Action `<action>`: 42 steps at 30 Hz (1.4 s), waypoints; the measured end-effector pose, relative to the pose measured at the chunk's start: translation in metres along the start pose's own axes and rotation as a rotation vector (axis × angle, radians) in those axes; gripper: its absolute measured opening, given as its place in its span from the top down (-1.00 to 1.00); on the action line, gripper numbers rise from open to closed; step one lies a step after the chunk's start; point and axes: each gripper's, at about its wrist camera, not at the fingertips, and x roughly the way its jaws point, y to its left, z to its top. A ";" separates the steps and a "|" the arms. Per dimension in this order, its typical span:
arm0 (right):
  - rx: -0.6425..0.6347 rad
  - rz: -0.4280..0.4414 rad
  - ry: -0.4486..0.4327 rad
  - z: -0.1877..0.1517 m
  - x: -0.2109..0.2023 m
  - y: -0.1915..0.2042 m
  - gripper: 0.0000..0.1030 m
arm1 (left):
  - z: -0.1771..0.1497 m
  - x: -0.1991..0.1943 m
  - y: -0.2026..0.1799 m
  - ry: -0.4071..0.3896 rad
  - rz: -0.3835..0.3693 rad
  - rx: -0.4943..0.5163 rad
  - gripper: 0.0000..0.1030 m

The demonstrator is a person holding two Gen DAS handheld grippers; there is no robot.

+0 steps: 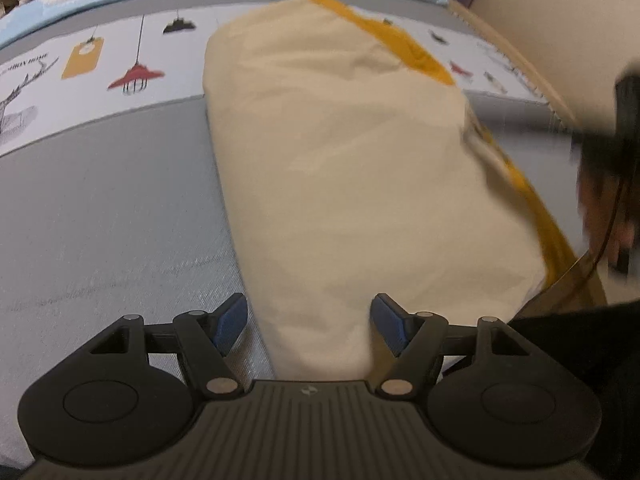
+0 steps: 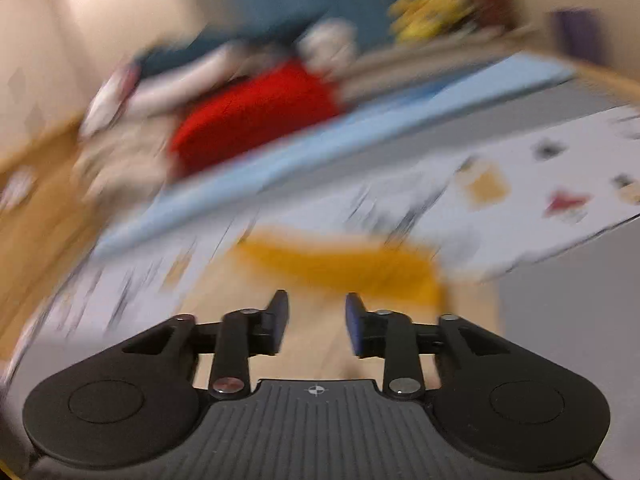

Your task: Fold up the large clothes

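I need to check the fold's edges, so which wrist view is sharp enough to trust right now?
Left wrist view: mostly sharp; the cream garment and its yellow edge read clearly, with only the person's hand smeared at the right. Right wrist view: heavy motion blur; the yellow cloth and red item are streaks, only the gripper body is crisp.
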 end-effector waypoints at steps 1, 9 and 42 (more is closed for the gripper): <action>-0.062 -0.034 0.096 -0.015 0.004 0.003 0.32 | 0.001 -0.004 -0.001 -0.023 -0.013 0.001 -0.46; -0.227 -0.181 0.287 -0.084 -0.038 0.004 0.32 | -0.008 0.013 -0.008 0.092 0.017 0.078 -0.48; 0.269 -0.212 0.231 -0.063 0.002 -0.043 -0.41 | 0.111 0.105 0.130 0.013 -0.340 -0.545 -0.66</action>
